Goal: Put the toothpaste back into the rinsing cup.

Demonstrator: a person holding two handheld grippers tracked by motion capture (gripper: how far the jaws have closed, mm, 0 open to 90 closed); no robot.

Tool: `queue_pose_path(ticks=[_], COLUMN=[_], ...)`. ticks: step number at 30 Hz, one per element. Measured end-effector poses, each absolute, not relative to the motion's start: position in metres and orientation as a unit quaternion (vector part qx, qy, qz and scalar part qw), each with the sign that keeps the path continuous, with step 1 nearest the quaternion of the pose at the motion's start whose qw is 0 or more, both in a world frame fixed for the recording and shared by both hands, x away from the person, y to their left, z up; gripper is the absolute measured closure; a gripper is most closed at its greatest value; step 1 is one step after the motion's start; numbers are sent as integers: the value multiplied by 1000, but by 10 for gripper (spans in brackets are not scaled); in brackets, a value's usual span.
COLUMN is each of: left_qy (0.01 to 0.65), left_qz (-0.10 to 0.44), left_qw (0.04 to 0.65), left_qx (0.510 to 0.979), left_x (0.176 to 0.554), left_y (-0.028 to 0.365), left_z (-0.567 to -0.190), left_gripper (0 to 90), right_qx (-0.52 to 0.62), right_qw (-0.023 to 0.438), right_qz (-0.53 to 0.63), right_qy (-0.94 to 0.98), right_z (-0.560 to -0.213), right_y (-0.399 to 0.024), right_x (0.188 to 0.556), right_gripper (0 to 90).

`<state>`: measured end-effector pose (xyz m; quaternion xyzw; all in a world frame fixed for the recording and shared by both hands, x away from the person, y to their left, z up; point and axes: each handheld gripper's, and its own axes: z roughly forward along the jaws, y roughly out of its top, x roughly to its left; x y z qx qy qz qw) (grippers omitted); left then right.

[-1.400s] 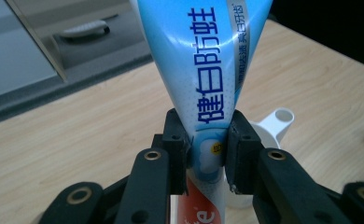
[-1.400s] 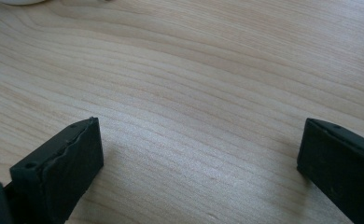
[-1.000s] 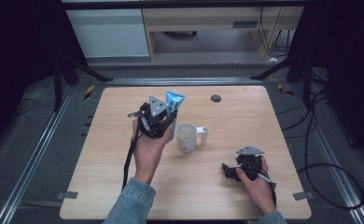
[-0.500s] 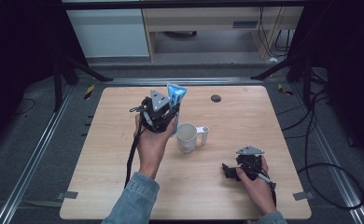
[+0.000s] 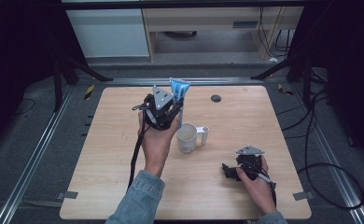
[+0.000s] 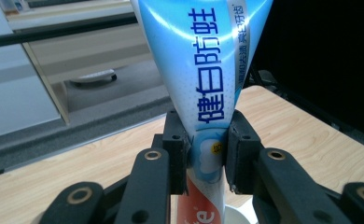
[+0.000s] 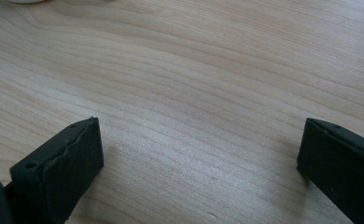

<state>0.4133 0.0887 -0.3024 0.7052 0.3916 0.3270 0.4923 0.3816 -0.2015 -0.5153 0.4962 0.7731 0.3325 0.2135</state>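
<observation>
We see the toothpaste tube (image 6: 208, 79) upright, pinched between the jaws of the left tool (image 5: 164, 109) above the table (image 5: 101, 154), just behind the white mug (image 5: 188, 137); the tube's lower end reaches down toward the mug's rim. Against the frame one second earlier, tube and left tool sit slightly farther back and higher. The right tool (image 7: 196, 163), jaws spread wide, rests unchanged near the table's front right.

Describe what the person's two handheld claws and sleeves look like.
Both are black two-jaw tools. The left claw has blocky black pads, brass-ringed screw holes in its linkage arms, a grey three-cornered plate on top and a black cable trailing down the forearm. The right claw has flat black pads; it too carries a grey plate. The left sleeve is blue denim.
</observation>
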Motion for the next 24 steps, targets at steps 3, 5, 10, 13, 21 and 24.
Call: queue_pose_path(ticks=[3,5,10,13,21,24], left_qy=[390,392,394,394,393,393], left_qz=[329,328,328,330,326,326], left_qw=[495,497,498,501,495,498], left_qx=[703,701,700,696,703,701], left_x=[414,414,415,415,419,420], left_y=[88,87,83,81,73,71], left_z=[-301,-300,-302,-303,-308,-311], left_gripper=[725,725,725,725,725,725], right_qx=[496,496,496,496,496,496], right_qw=[214,214,213,213,213,213], right_qz=[332,333,332,332,333,333], right_qy=[773,773,773,773,773,774], right_z=[-515,-515,-515,-515,-515,-515], right_y=[-202,-201,-202,-201,-202,-202], right_x=[382,382,382,382,382,382], right_gripper=[6,5,6,6,6,6])
